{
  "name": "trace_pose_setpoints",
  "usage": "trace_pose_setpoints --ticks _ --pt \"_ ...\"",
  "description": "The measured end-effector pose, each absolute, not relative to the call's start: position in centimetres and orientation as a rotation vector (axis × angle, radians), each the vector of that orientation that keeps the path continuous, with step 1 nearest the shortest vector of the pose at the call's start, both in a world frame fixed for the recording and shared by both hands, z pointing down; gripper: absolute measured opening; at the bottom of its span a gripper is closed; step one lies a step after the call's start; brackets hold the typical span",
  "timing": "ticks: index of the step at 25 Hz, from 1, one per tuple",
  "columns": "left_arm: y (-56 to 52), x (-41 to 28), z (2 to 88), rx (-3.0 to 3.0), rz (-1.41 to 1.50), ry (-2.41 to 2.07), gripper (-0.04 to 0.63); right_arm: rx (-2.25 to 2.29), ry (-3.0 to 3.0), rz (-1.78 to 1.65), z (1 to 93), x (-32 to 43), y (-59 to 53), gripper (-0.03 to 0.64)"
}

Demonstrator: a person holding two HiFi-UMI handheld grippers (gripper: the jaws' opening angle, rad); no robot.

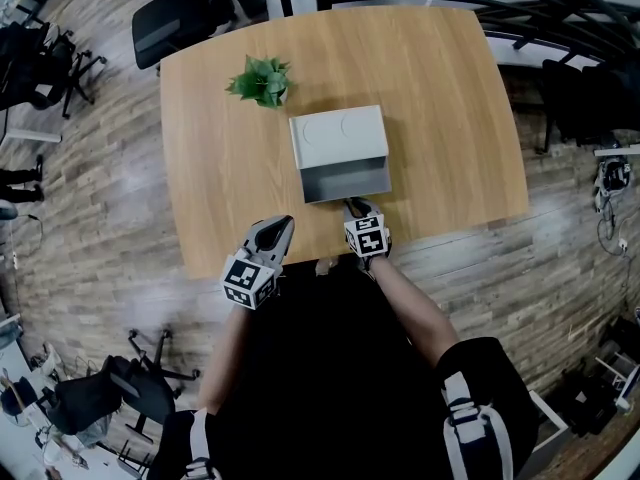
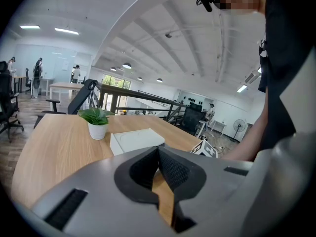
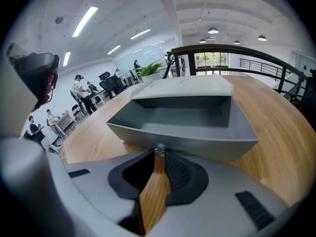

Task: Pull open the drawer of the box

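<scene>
— Pads [image 2: 174, 171] on the left gripper [image 2: 159, 149]?
— Ribbed, dark, pressed together on nothing, above the near edge of the wooden table [image 1: 220, 168].
— The right gripper [image 3: 159, 154]?
— Pinched on the small knob [image 3: 158, 148] of the drawer [image 3: 182, 125], a smooth grey tray standing open toward the person.
— Beyond?
— The flat-topped box [image 1: 338, 136], mid-table. A potted plant [image 1: 262, 80] sits behind it, to the left and apart.

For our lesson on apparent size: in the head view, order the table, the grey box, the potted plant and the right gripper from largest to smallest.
1. Table.
2. Grey box with drawer.
3. Potted plant and right gripper look alike; gripper nearer the camera, so unranked.
</scene>
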State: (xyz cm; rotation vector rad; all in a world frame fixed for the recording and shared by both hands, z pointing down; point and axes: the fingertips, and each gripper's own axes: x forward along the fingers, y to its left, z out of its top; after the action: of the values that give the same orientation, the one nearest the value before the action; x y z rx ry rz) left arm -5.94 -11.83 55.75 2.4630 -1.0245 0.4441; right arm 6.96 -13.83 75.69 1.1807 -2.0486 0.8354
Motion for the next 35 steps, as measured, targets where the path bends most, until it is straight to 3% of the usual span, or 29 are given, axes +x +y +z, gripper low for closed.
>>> trace_pose_setpoints --ticks 35 --pt "-5.7 -2.5 54.4 2.472 0.414 -1.115 0.023 0.933 -2.094 0.775 75.5 9.8 -7.5 0.078"
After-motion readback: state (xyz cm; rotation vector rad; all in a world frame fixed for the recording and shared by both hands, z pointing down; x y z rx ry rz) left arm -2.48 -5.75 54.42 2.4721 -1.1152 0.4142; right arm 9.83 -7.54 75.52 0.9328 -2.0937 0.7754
